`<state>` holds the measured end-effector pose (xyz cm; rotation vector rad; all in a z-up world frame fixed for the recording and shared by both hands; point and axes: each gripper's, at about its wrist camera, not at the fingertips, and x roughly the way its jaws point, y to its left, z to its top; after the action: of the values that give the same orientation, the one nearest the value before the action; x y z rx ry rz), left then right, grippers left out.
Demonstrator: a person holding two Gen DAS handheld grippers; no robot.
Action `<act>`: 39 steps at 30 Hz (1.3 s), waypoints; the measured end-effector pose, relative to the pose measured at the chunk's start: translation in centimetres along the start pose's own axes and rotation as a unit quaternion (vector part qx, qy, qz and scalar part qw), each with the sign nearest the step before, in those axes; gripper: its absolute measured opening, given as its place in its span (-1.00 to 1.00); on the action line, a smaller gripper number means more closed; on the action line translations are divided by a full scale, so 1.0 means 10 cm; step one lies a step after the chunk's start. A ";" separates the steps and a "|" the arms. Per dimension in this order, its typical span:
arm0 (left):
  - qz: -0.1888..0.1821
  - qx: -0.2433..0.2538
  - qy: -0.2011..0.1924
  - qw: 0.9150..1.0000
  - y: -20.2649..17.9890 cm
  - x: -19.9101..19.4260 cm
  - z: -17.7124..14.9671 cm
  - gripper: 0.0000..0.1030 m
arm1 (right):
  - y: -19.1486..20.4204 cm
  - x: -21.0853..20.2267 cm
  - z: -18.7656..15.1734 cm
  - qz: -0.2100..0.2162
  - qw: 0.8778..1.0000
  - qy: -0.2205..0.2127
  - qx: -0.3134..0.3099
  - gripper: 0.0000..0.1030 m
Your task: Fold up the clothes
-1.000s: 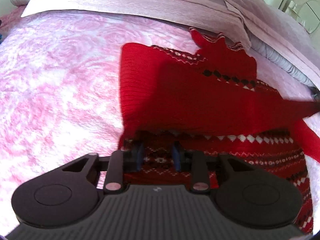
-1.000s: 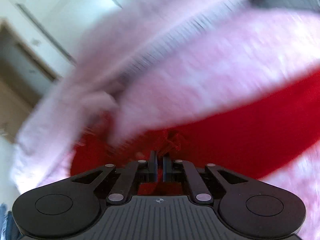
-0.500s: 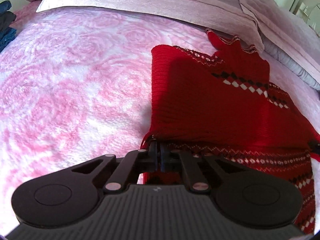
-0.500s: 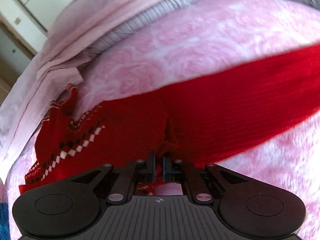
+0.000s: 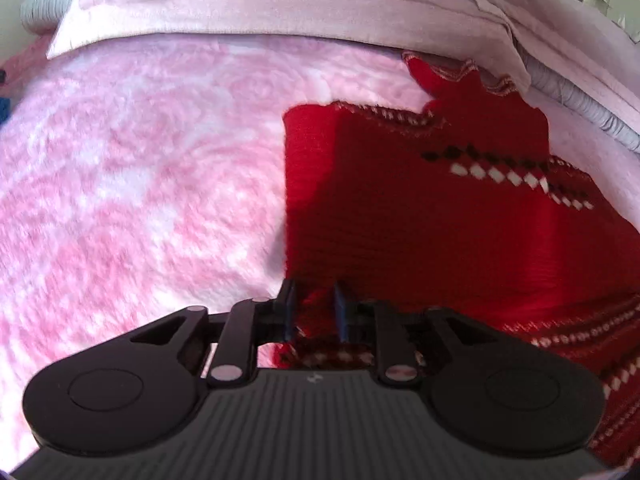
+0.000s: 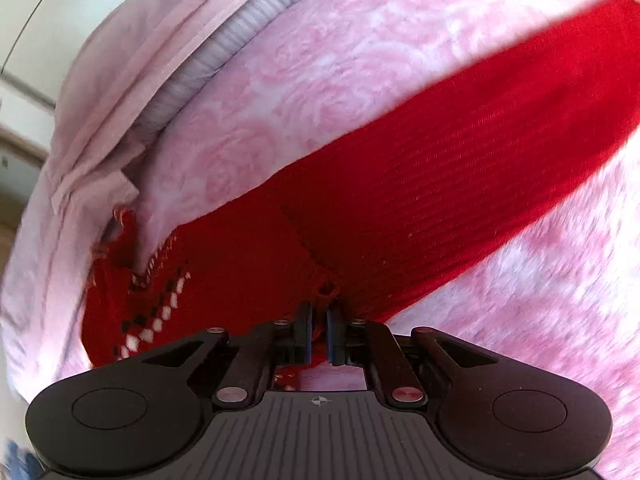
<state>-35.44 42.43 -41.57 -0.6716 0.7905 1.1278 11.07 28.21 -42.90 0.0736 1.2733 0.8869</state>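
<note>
Red sweater (image 5: 420, 216) edge between opening left jaws, pinched in right jaws

both views are brightly daylit and bent by fisheye distortion at the edges; motion blur is seen on the pink blanket (image 5: 132, 184), and a dark shadow is cast across the red sweater (image 5: 400, 216).

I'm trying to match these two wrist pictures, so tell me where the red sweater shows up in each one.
Left wrist: the red sweater fills the right half, from the pillow edge down to the left gripper, whose jaws are opening around its corner.
Right wrist: it runs as a diagonal band from lower left to upper right, pinched in the right gripper.
Shared landmark: the sweater's black-and-white diamond band.
</note>
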 end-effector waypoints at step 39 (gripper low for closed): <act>-0.057 -0.154 0.011 0.986 0.03 -0.47 -0.03 -0.60 | 0.51 -1.19 0.23 -0.030 0.939 -0.200 -0.279 -0.93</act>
<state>-36.84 39.82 -37.88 -0.9775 0.5927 1.1508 10.08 25.39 -30.07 -0.2241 0.6123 1.0868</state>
